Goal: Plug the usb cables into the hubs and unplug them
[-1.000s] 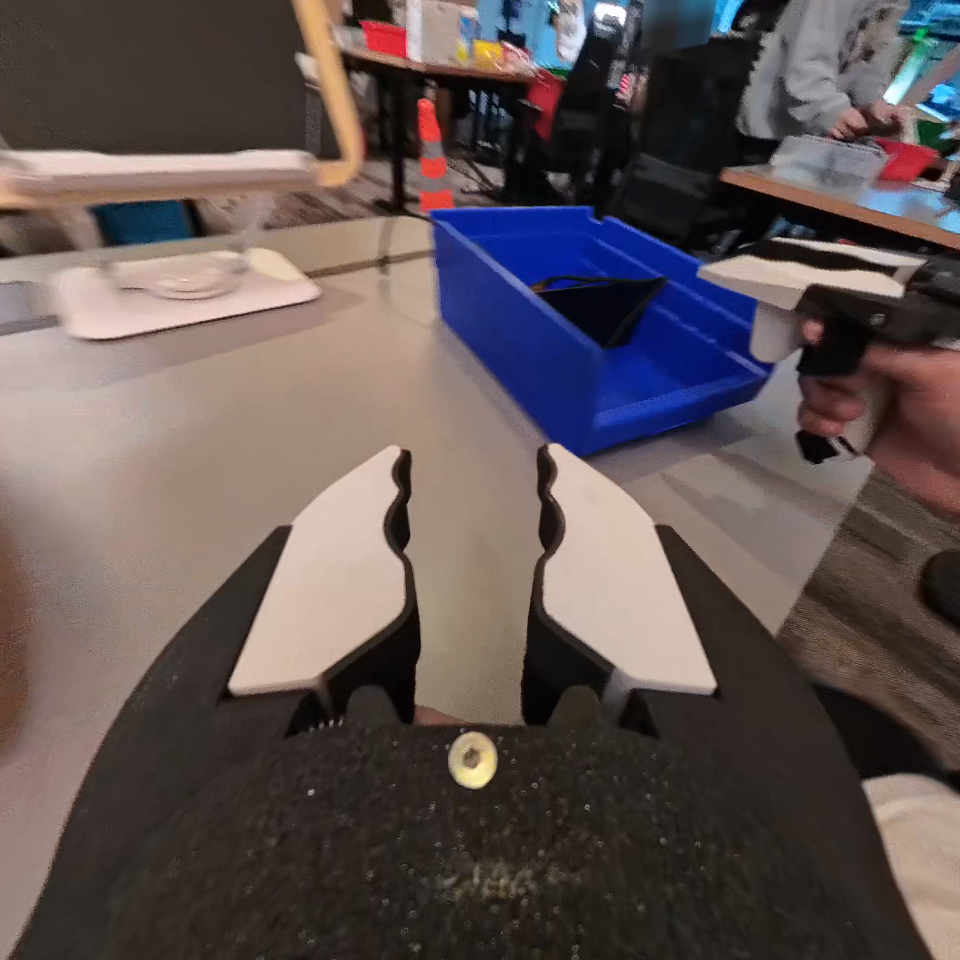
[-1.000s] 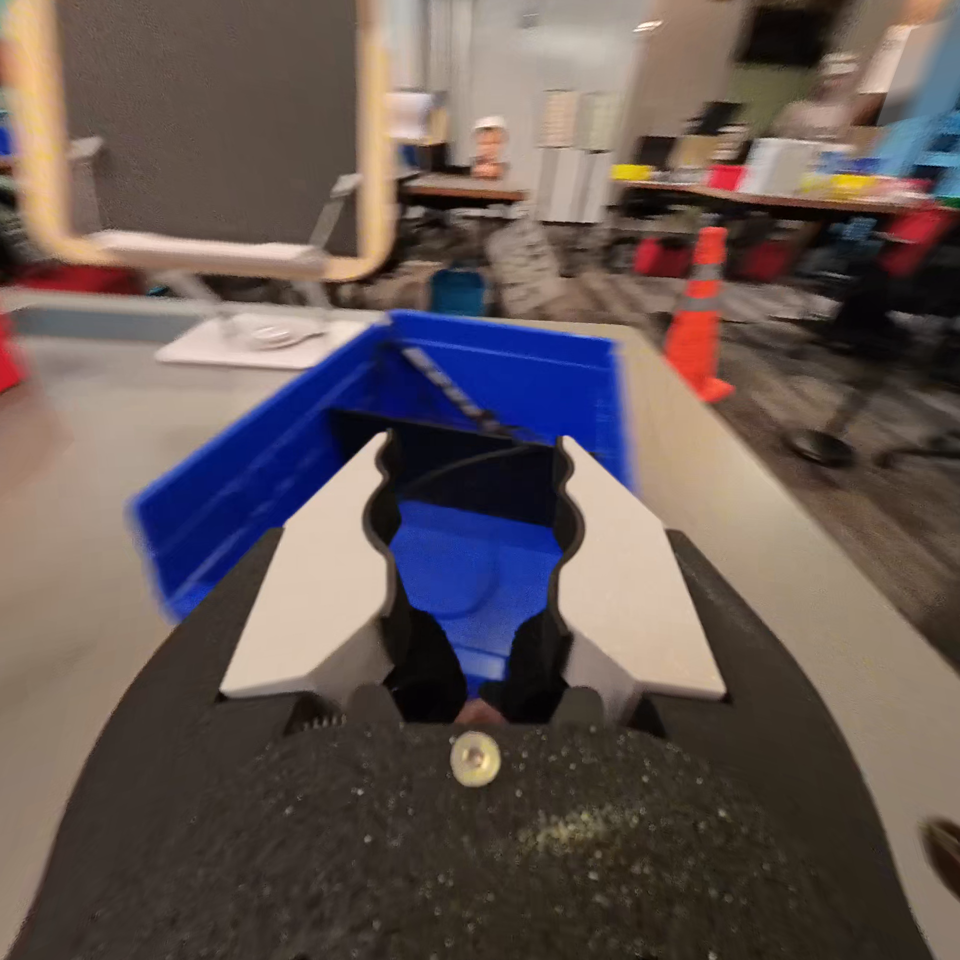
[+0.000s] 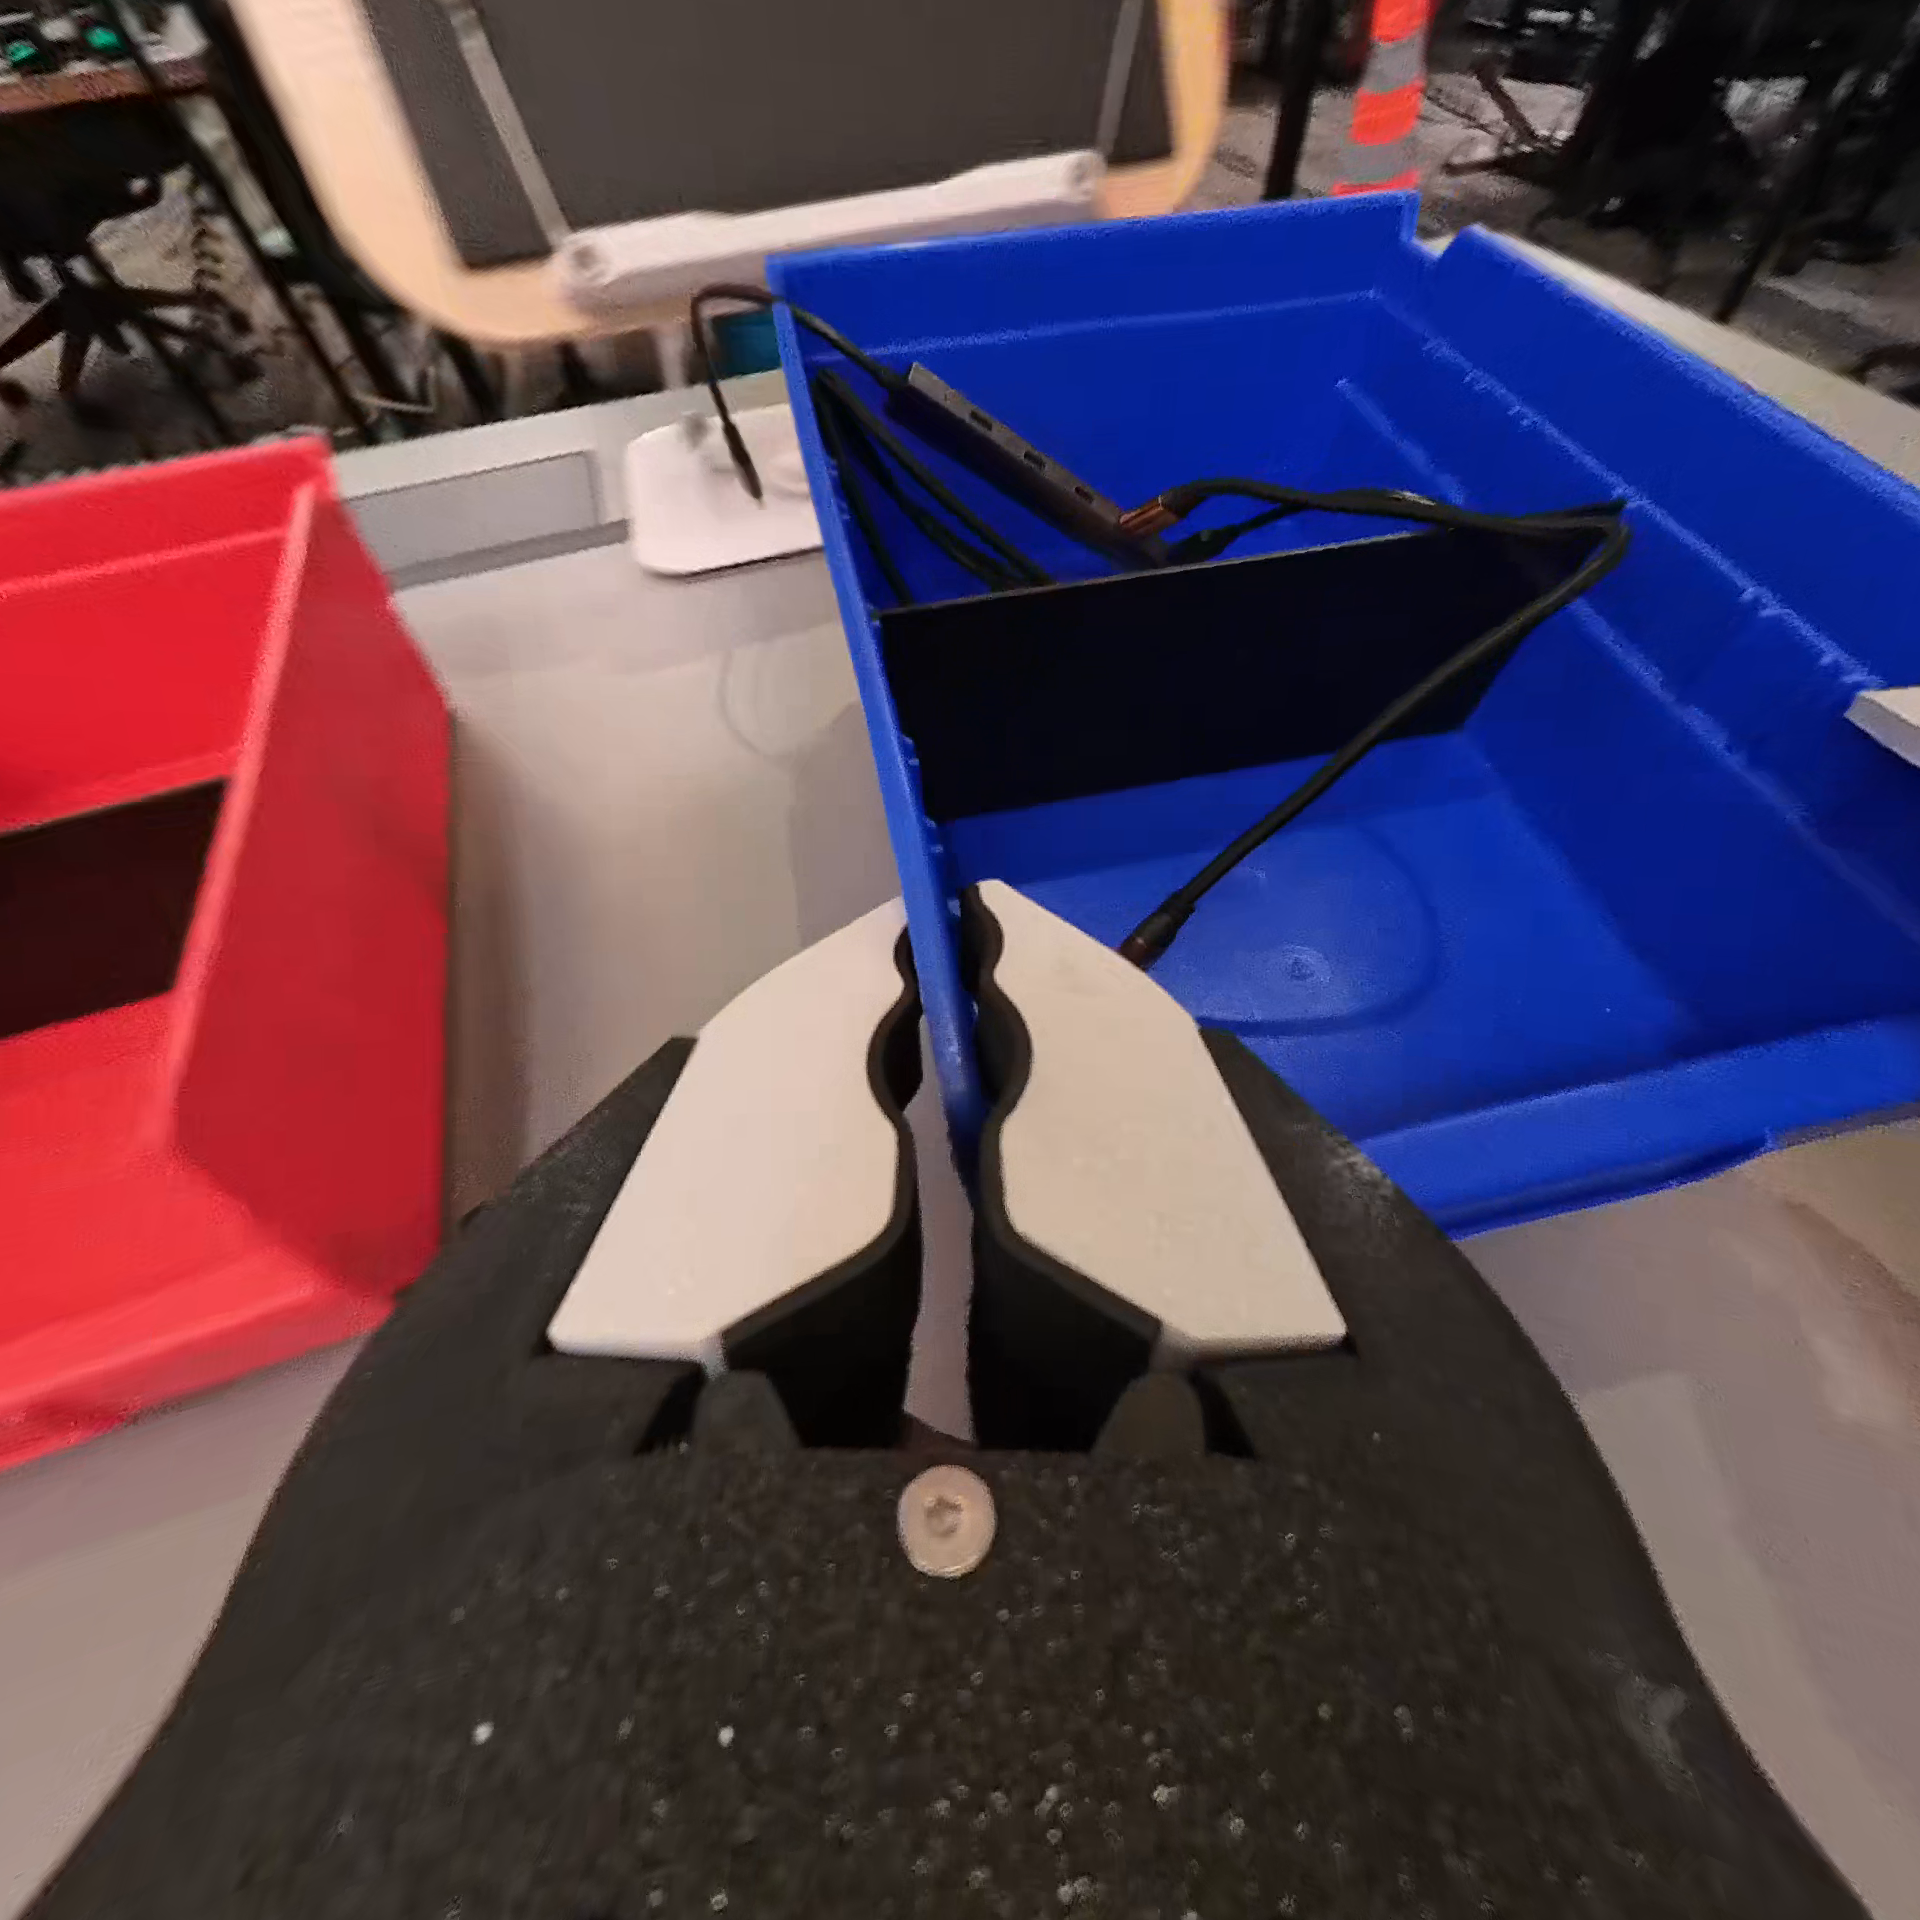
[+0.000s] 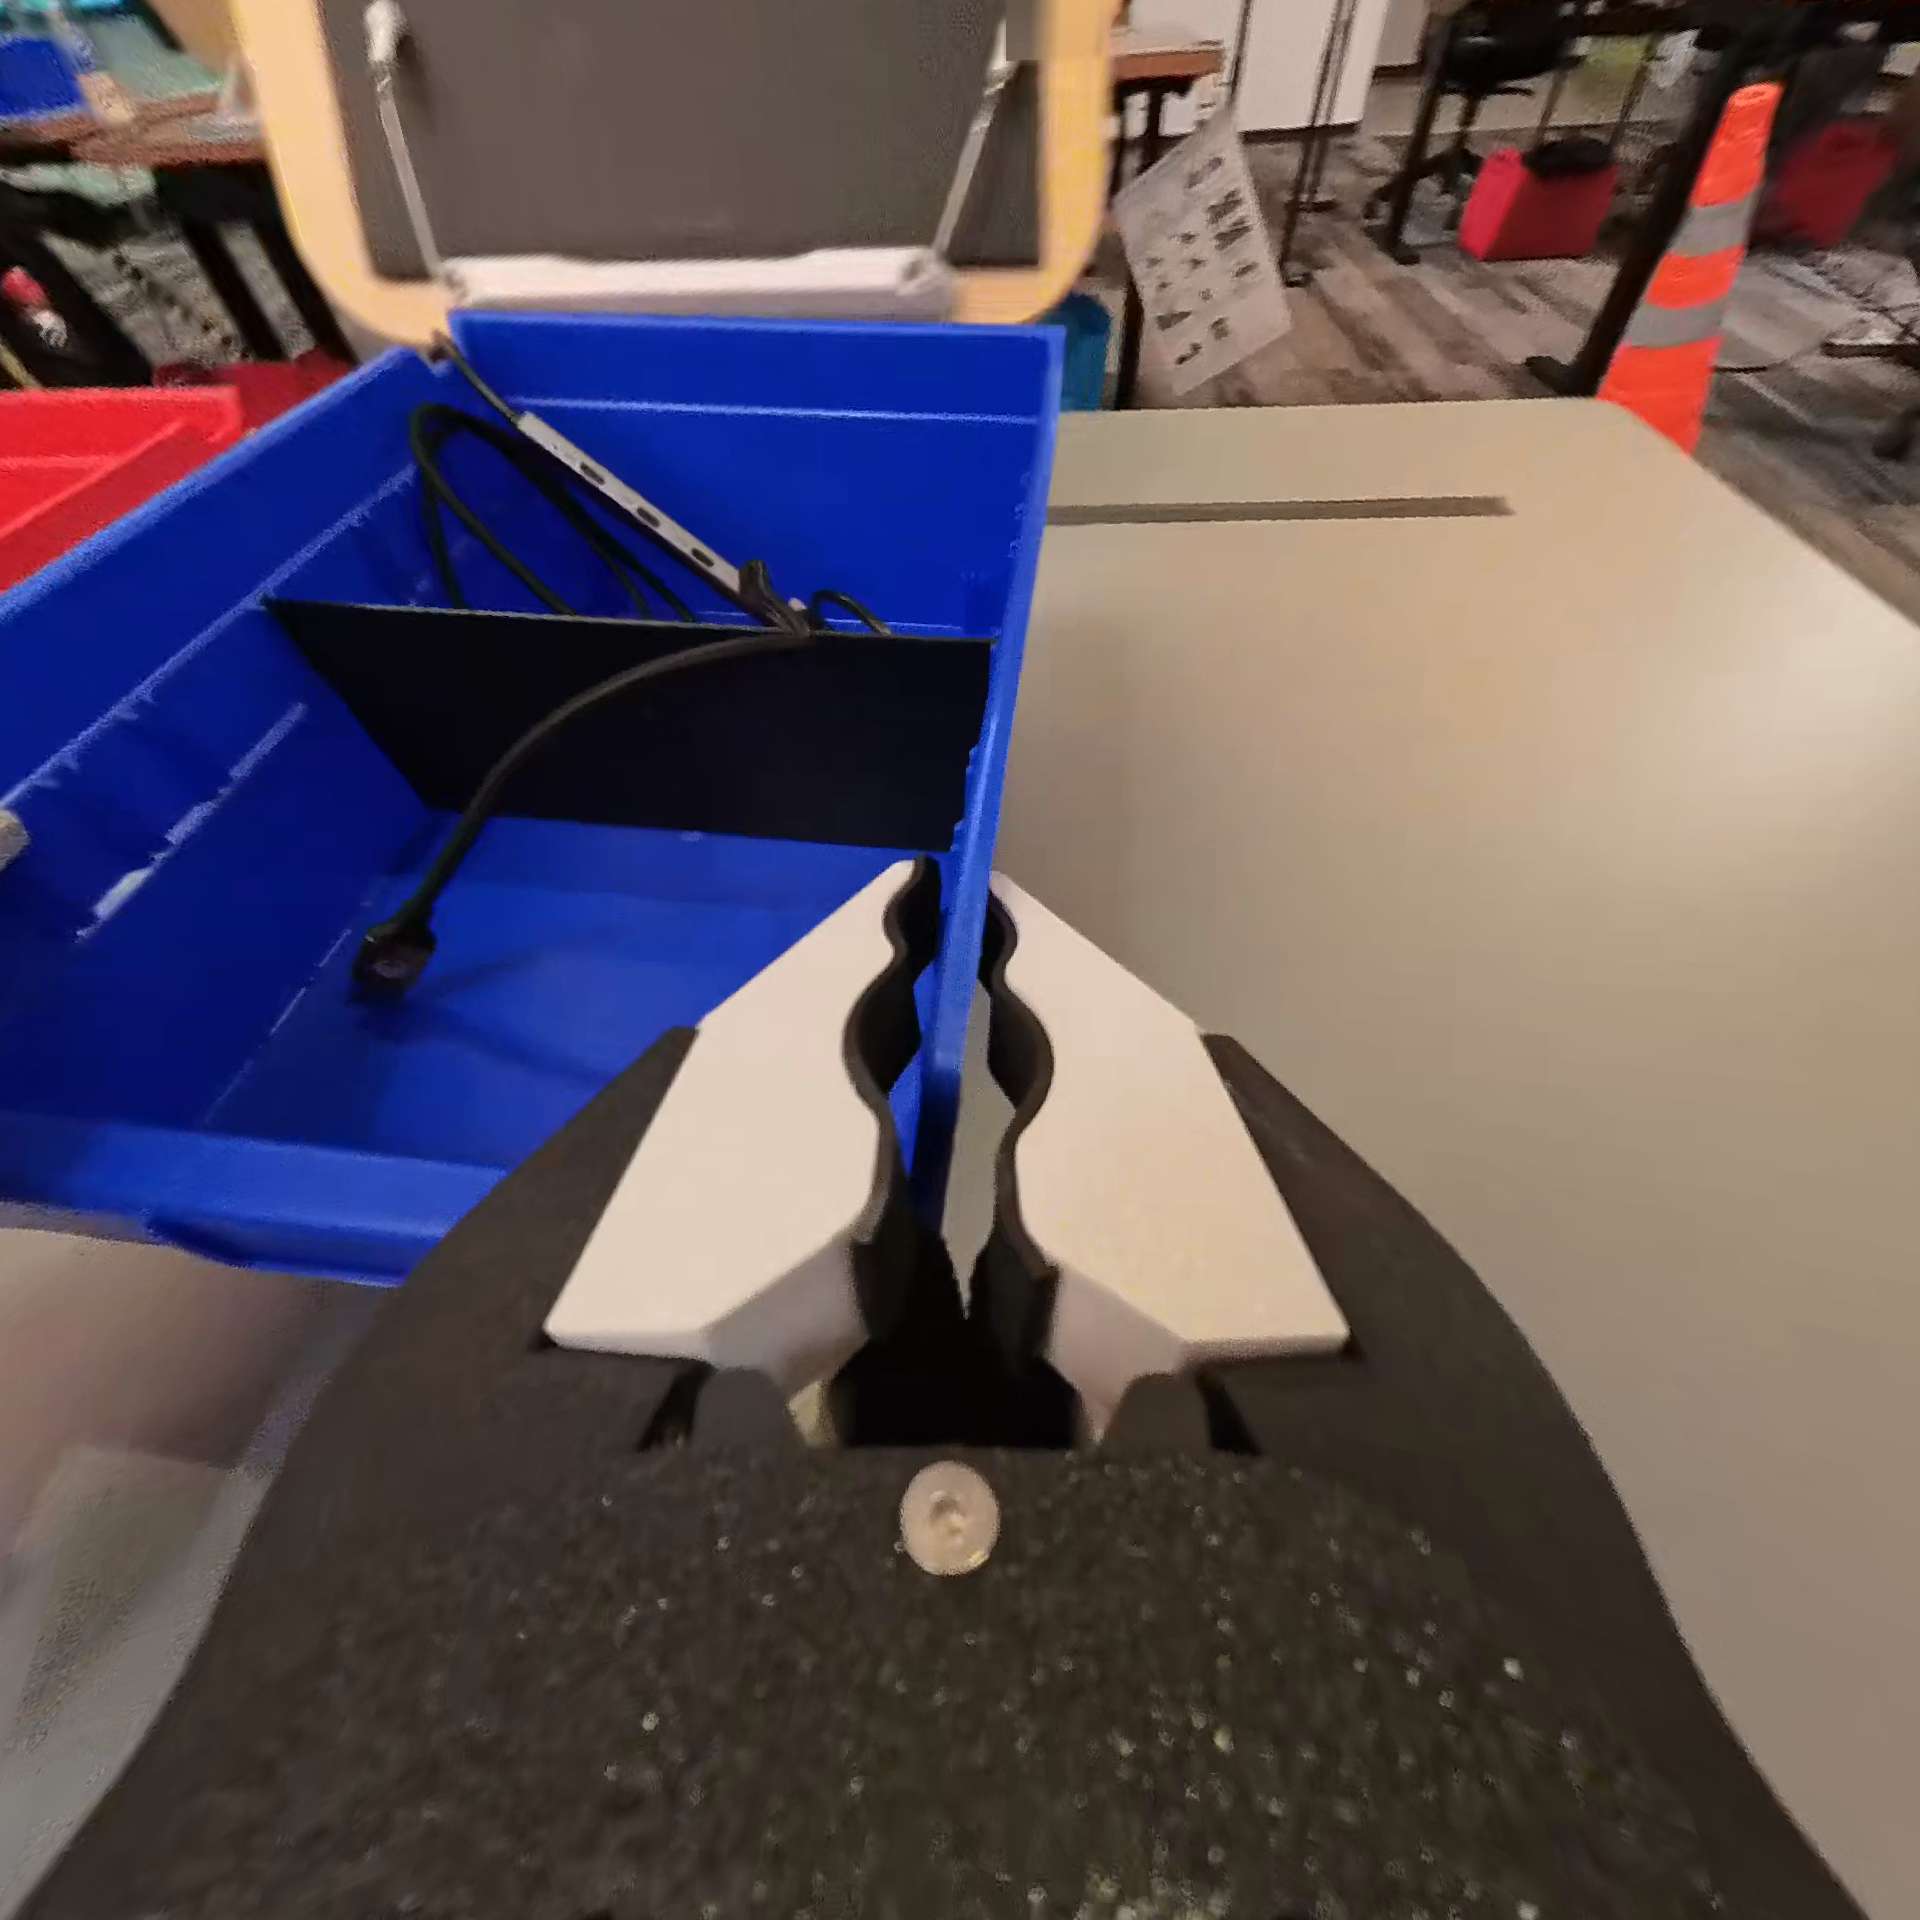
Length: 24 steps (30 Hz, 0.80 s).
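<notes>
Grippers both clamped on blue bin (image 3: 1351,1039) walls now; a second ago both were spread apart and holding nothing, left one over bare table, right one hovering over the bin interior. Left gripper (image 3: 943,935) pinches the bin's left side wall near the front corner, one finger inside, one outside. Right gripper (image 4: 954,904) pinches the opposite side wall the same way. So a two-sided hold on the bin is in place where none existed.

Bin sits on grey table (image 4: 1455,831), just right of a red bin (image 3: 208,831). Black divider (image 3: 1195,675) crosses the bin slantwise. Behind it a slim grey hub (image 3: 1018,447) leans on the back corner; a black cable (image 3: 1351,779) drapes over the divider, plug end resting on the front floor. Orange cone (image 4: 1694,270) on floor beyond the table. Slight motion blur in both views.
</notes>
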### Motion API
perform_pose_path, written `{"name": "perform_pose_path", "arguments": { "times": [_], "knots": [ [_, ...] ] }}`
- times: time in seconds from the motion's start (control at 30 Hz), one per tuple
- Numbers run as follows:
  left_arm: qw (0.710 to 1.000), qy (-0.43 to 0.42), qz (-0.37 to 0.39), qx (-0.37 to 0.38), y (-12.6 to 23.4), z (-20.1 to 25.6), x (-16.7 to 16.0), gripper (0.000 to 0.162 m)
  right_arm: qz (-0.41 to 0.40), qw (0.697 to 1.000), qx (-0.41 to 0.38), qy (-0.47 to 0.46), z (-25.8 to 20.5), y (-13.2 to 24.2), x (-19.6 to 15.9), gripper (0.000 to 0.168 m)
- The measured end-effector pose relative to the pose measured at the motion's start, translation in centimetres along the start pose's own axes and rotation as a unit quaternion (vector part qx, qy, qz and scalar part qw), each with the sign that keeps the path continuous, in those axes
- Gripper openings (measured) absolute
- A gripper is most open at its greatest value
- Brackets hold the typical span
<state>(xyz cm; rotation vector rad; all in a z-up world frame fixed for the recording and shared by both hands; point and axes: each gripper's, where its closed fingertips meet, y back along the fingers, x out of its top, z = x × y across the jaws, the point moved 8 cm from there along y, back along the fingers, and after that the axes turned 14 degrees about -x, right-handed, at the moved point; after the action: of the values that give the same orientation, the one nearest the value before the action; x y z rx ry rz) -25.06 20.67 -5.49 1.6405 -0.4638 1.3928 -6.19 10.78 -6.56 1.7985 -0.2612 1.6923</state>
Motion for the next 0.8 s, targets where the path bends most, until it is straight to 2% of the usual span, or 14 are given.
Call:
{"name": "perform_pose_path", "arguments": {
  "times": [0.1,0.2,0.27,0.33,0.4,0.47,0.57,0.67,0.73,0.8],
  "knots": [
    [1.0,0.012,0.002,0.022,1.0,-3.0,-1.9,0.004,-0.009,0.999,0.006,0.034,-3.5,-1.2,-1.1,0.005],
    [1.0,0.018,-0.008,0.022,0.9,-4.4,-3.4,0.005,0.007,0.998,0.025,0.054,-4.8,-1.5,-2.1,0.009],
    [0.999,0.035,-0.018,-0.014,1.0,-4.7,-3.6,0.009,0.008,0.998,0.031,0.063,-4.6,-1.6,-2.1,0.011],
    [0.996,0.064,-0.012,-0.064,1.7,-4.7,-3.6,0.017,0.007,0.996,0.068,0.064,-4.3,-1.4,-2.2,0.017],
    [0.988,0.104,0.027,-0.111,3.5,-4.8,-3.0,0.029,0.012,0.993,0.097,0.072,-3.6,-0.4,-2.2,0.023],
    [0.983,0.116,0.077,-0.121,6.7,-6.0,-2.3,0.038,0.038,0.99,0.11,0.076,-2.4,1.1,-2.2,0.024],
    [0.99,0.088,0.107,-0.025,12.6,-11.2,-3.1,0.039,0.085,0.99,0.095,0.064,-1.0,3.4,-1.4,0.024],
    [0.992,0.078,0.047,0.092,16.9,-19.0,-5.5,0.05,0.13,0.982,0.13,0.045,-2.8,6.4,0.1,0.023],
    [0.99,0.098,0.036,0.097,17.6,-22.7,-6.2,0.054,0.117,0.97,0.2,0.068,-6.3,8.1,0.1,0.023],
    [0.99,0.113,0.032,0.075,16.5,-25.0,-6.1,0.053,0.072,0.953,0.284,0.078,-10.4,9.5,-0.8,0.025]
  ]
}}
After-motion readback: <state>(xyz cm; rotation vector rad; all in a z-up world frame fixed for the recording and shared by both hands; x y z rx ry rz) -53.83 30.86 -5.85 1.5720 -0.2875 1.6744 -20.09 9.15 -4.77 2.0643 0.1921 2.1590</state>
